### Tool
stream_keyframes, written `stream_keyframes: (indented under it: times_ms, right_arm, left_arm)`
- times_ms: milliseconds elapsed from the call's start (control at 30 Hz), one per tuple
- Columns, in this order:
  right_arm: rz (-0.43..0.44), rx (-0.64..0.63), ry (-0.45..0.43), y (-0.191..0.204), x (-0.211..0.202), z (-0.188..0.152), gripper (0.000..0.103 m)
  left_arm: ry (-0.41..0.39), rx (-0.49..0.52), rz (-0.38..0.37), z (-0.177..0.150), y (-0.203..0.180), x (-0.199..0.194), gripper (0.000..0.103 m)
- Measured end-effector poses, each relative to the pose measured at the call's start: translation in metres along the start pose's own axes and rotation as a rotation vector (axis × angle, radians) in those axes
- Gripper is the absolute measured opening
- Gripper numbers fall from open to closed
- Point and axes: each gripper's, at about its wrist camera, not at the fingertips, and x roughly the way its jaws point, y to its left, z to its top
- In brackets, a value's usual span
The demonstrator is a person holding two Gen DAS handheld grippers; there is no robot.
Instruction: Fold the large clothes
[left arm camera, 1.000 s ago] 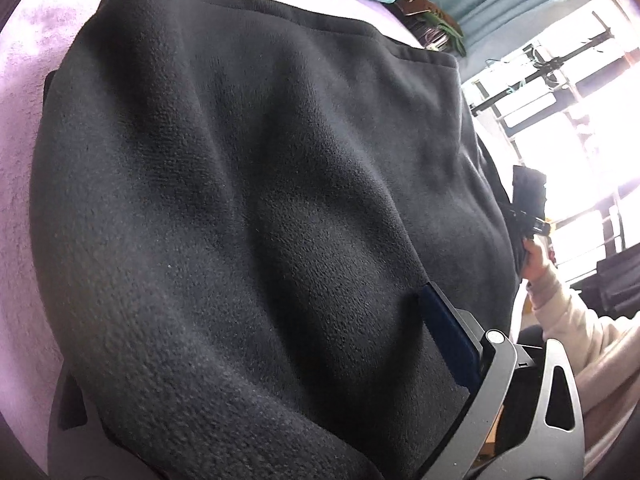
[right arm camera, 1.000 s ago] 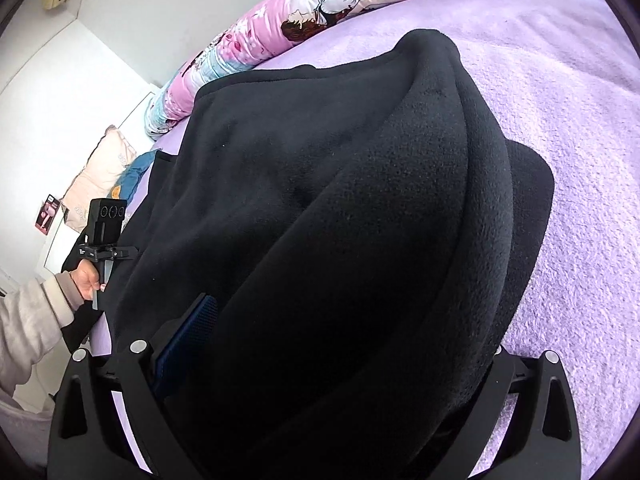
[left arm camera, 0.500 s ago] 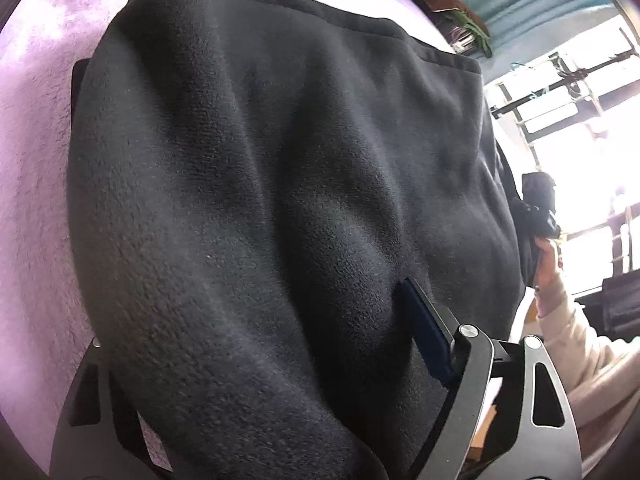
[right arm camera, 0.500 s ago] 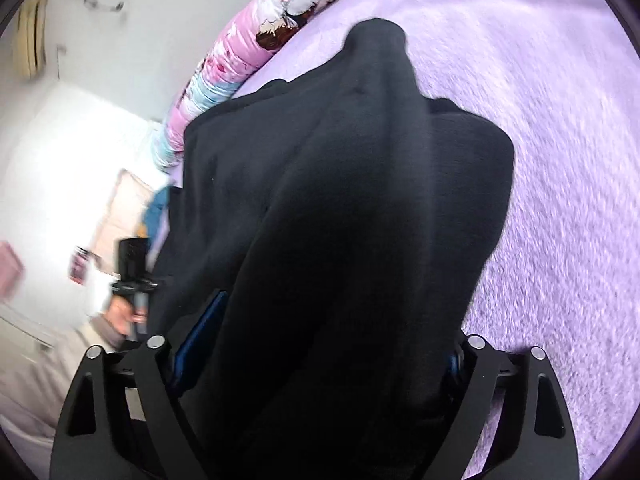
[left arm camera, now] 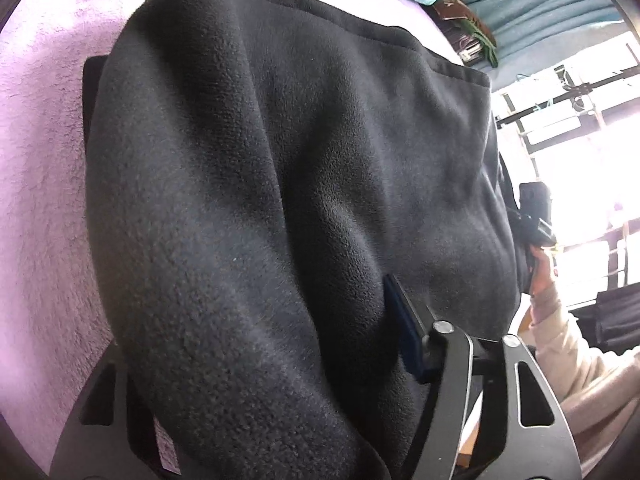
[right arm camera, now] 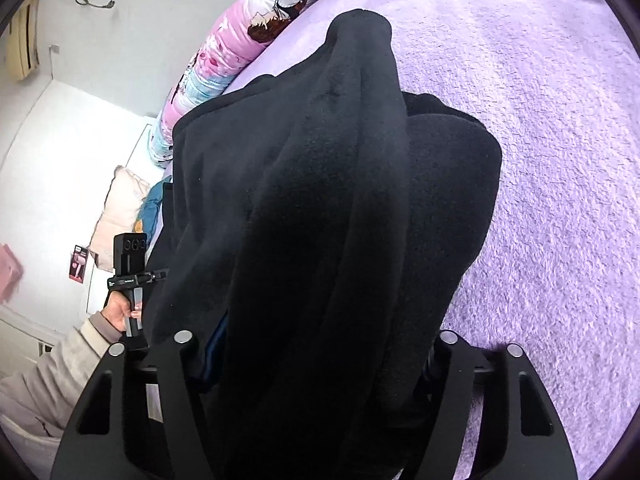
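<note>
A large black fleece garment (left arm camera: 304,184) hangs stretched between both grippers over a lilac bedspread (left arm camera: 36,208). My left gripper (left arm camera: 276,364) is shut on one bunched corner of it; only its right blue pad (left arm camera: 404,328) shows past the cloth. My right gripper (right arm camera: 316,364) is shut on the other corner of the garment (right arm camera: 320,208), which drapes down in thick folds and hides the fingertips. Each view shows the other gripper at the garment's far side, the right one (left arm camera: 534,220) and the left one (right arm camera: 128,264).
The lilac bedspread (right arm camera: 540,128) spreads to the right. A pink patterned quilt roll (right arm camera: 256,28) lies along the bed's far edge, with a pale pillow (right arm camera: 120,208) beyond. Blue curtains (left arm camera: 532,12) and a bright window (left arm camera: 592,152) are at the right.
Both grippers have lifted and pulled back with the garment. It now hangs in narrower, steeper folds and more bedspread shows beside it.
</note>
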Motion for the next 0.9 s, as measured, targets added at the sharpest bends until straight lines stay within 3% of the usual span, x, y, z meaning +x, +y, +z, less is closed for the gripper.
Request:
stream_keyframes:
  times_ms: [267,367,400,533,667,767,833,900]
  right_arm:
    - [-0.038,-0.047,-0.004,0.008,-0.001,0.007,0.055]
    - [-0.075,-0.088,-0.001,0.025,-0.004,0.01,0.052]
    - [-0.077,-0.102,0.0,0.027,-0.006,0.01,0.044]
    - [-0.051,-0.209,-0.025,0.051,-0.013,0.013,0.036]
    - [-0.044,-0.126,-0.006,0.023,-0.006,0.014,0.032]
    - [-0.021,-0.182,-0.035,0.037,-0.016,0.017,0.031]
    - [0.025,-0.185,-0.058,0.042,-0.021,0.02,0.03]
    - [0.062,-0.168,-0.074,0.043,-0.021,0.023,0.03]
  left_arm:
    - [-0.011,0.003,0.032,-0.001,-0.012,-0.001,0.05]
    - [-0.036,0.001,0.068,-0.001,-0.02,-0.007,0.04]
    - [-0.062,-0.007,0.064,-0.002,-0.023,-0.013,0.035]
    - [-0.115,-0.042,0.02,-0.012,-0.016,-0.019,0.029]
    - [-0.134,-0.038,0.041,-0.01,-0.028,-0.023,0.028]
    - [-0.152,-0.003,0.001,-0.008,-0.045,-0.033,0.026]
    - [-0.119,-0.005,0.012,-0.005,-0.052,-0.034,0.025]
    - [-0.081,-0.083,0.007,-0.001,-0.046,-0.031,0.024]
